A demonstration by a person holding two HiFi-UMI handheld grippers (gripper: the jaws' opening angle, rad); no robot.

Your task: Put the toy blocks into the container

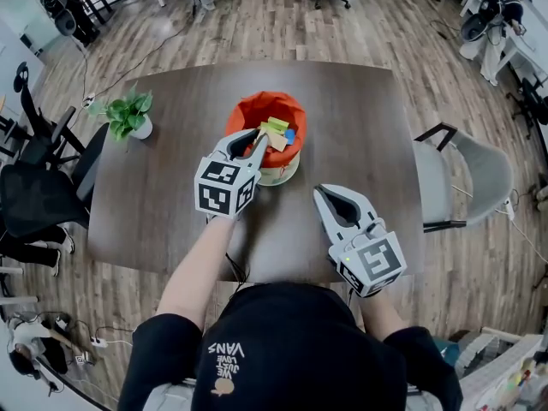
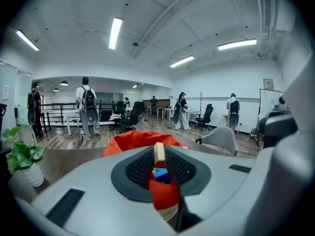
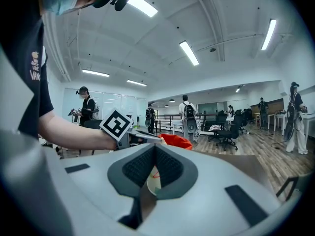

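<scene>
An orange-lined container (image 1: 257, 111) with a pale base stands on the dark table (image 1: 163, 195); several coloured blocks (image 1: 276, 127) lie inside. My left gripper (image 1: 259, 142) reaches over the container's near rim, shut on a pale wooden block (image 2: 158, 154) held upright at its tips. Below that block, the left gripper view shows a blue block (image 2: 160, 174) and the orange lining (image 2: 133, 140). To the right of the container and nearer to me, my right gripper (image 1: 318, 192) hovers over the table, shut and holding nothing. The right gripper view shows the container (image 3: 174, 140) ahead.
A potted plant (image 1: 128, 115) stands at the table's left side. A grey chair (image 1: 469, 174) is at the right edge, and a black office chair (image 1: 34, 197) is at the left. People stand among desks and chairs far off in the room.
</scene>
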